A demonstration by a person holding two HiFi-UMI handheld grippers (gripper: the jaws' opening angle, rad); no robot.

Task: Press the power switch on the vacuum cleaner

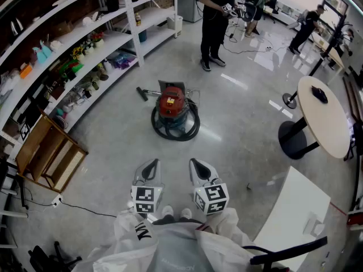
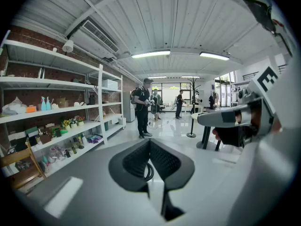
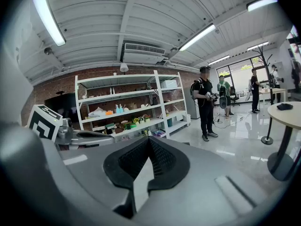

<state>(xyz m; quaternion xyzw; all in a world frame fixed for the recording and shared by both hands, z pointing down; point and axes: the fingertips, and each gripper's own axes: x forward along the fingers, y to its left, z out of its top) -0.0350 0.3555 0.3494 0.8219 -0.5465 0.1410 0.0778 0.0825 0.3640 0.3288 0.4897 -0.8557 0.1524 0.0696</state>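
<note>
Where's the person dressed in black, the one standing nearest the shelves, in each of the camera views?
Head view: the person in black stands at top centre, head cut off by the edge.
Left gripper view: the person is mid-picture, slightly left of centre.
Right gripper view: the person is right of centre.
Shared landmark: the white shelving, left of the person in every picture.

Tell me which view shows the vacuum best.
Head view: the vacuum stands whole on the floor, red top up, hose coiled round its base. The right gripper view aims across the room and misses it. The left gripper view shows only a dark curve between its jaws, maybe the hose; can't tell.
</note>
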